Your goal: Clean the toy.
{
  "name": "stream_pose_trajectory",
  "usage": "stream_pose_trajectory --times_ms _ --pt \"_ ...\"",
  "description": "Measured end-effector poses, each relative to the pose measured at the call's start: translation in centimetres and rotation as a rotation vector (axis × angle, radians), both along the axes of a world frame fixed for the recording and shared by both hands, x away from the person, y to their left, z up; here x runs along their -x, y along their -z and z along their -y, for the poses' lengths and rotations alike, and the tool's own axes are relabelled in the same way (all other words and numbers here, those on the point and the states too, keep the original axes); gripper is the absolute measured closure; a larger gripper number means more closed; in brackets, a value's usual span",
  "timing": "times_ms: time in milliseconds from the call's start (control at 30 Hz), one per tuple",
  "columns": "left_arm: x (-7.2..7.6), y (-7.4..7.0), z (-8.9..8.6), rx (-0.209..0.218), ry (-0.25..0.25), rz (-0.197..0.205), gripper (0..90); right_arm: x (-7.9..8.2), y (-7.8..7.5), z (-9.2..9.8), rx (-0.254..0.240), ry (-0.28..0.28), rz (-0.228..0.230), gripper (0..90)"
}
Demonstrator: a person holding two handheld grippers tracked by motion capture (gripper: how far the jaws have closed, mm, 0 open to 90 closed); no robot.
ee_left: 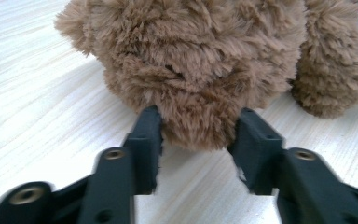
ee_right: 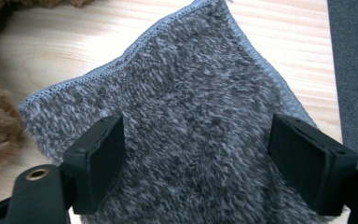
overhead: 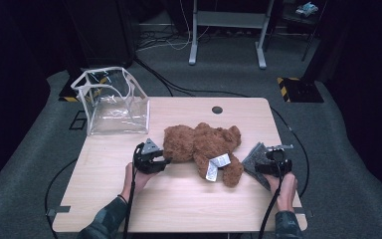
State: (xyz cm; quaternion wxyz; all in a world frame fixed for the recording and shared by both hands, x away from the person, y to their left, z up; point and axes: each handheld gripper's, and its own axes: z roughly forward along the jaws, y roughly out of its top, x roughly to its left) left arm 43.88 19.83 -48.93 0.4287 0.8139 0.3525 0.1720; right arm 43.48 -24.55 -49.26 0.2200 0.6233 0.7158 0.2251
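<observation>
The teddy bear (overhead: 201, 147) lay on its side near the middle of the table (overhead: 179, 199), its white tags (overhead: 216, 167) facing the near edge. Toward the far left corner stood a clear plastic bag (overhead: 112, 102), mouth open and upward. Near the right edge, just beside the bear's leg, lay a folded grey cloth (overhead: 254, 157).

The left gripper (overhead: 154, 162) was at the bear's left end, and in the left gripper view its jaws were pressed into a lump of brown fur on either side — clamped on the bear, though only on a small fold. The right gripper (ee_right: 196, 154) hovered low over the cloth with its jaws spread wide, nothing between the pads but the pile below.

The step in hand looked like securing both soft things for lifting. To do it well, the left grip wanted a deeper bite, since plush slips out of a shallow pinch. The right gripper should settle onto the cloth's near edge and close over all the folded layers — not the top one alone — before any lift.
</observation>
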Motion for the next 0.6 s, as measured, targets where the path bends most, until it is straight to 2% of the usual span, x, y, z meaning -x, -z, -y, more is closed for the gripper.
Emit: stream_pose_trajectory --times_ms 100,133,167,300,433,567,600 --pt "0.2 0.2 0.0 0.010 0.005 0.022 65.4 -0.1 0.2 -0.1 0.009 -0.004 -0.007 22.8" --pt "0.4 0.3 0.0 0.012 0.004 0.042 67.2 -0.1 0.3 -0.1 0.008 -0.006 -0.011 26.1" --pt "0.4 0.5 0.0 0.019 0.008 0.042 69.1 -0.1 0.5 -0.1 0.015 -0.007 -0.019 30.6" --pt "0.6 0.8 -0.1 0.044 0.000 0.060 73.1 -0.1 0.8 0.1 0.000 -0.010 -0.023 39.2" --pt "0.7 1.0 -0.1 0.036 0.005 0.074 77.1 0.0 0.9 0.1 -0.018 -0.013 -0.017 49.6" --pt "0.9 1.5 -0.1 0.062 -0.003 0.107 82.2 0.1 0.8 -0.1 -0.029 -0.011 -0.020 61.7" --pt "0.9 1.7 -0.1 0.074 -0.005 0.116 83.0 0.1 0.8 0.0 -0.019 -0.027 -0.009 63.9"
